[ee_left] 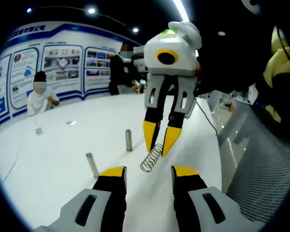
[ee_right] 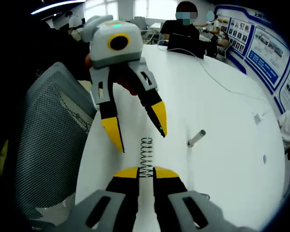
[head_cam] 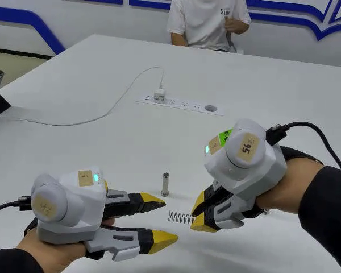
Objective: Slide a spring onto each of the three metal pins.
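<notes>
While the right claw (head_cam: 196,220) is pinched shut on one end of the spring (head_cam: 181,216), the left claw (head_cam: 170,219) sits wide open just beside it, gripping nothing. The spring's free end pokes out toward the left claw's tips, low over the counter (head_cam: 102,114). A bare pin (head_cam: 165,185) stands upright just behind the spring. The left gripper view shows a second pin (ee_left: 128,140) further back that looks ribbed, and I can't tell why.

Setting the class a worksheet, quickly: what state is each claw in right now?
Left claw: open, holding nothing.
Right claw: shut on the spring.
</notes>
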`<state>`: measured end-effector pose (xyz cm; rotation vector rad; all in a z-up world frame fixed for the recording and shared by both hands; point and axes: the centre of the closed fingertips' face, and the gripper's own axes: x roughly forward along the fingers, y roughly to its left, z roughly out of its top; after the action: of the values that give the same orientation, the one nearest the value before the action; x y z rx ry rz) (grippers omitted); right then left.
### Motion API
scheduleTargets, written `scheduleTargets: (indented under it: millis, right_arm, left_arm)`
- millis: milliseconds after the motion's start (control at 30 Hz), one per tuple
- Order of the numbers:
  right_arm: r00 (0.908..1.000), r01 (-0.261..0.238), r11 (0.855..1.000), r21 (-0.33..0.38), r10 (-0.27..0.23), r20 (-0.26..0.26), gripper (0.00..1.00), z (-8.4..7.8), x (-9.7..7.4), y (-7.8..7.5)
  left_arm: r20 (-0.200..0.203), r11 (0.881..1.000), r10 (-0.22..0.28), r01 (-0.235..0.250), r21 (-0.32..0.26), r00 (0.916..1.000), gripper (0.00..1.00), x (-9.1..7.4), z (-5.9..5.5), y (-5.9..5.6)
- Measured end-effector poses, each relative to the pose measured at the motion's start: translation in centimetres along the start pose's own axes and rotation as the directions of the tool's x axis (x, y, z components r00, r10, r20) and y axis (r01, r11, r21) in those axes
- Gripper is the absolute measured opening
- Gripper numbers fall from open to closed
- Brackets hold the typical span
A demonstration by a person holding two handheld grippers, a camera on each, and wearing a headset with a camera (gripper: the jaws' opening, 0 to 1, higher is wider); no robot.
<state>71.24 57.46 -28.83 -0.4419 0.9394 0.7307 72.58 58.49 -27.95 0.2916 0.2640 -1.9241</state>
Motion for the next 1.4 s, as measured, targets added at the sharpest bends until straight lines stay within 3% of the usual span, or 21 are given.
scheduleTargets:
  millis: [733,1033,1400]
  right_arm:
    - [0.9995,-0.022,0.996,-0.091,0.024,0.022,0.12,0.7,-0.1,0.9]
    - [0.9993,-0.018,0.992,-0.122,0.022,0.032,0.12,0.8,-0.2,0.8]
    - [0.9991,-0.032,0.996,-0.084,0.035,0.025,0.16,0.3,-0.1,0.9]
  left_arm:
    - [0.033,0.998,-0.055,0.055,0.021,0.9979,0.13,0.2,0.6,-1.0]
    - [0.044,0.997,-0.073,0.072,0.007,0.9964,0.12,0.1,0.8,-1.2]
    - [0.050,0.996,-0.094,0.095,-0.001,0.9943,0.11,0.1,0.9,-1.6]
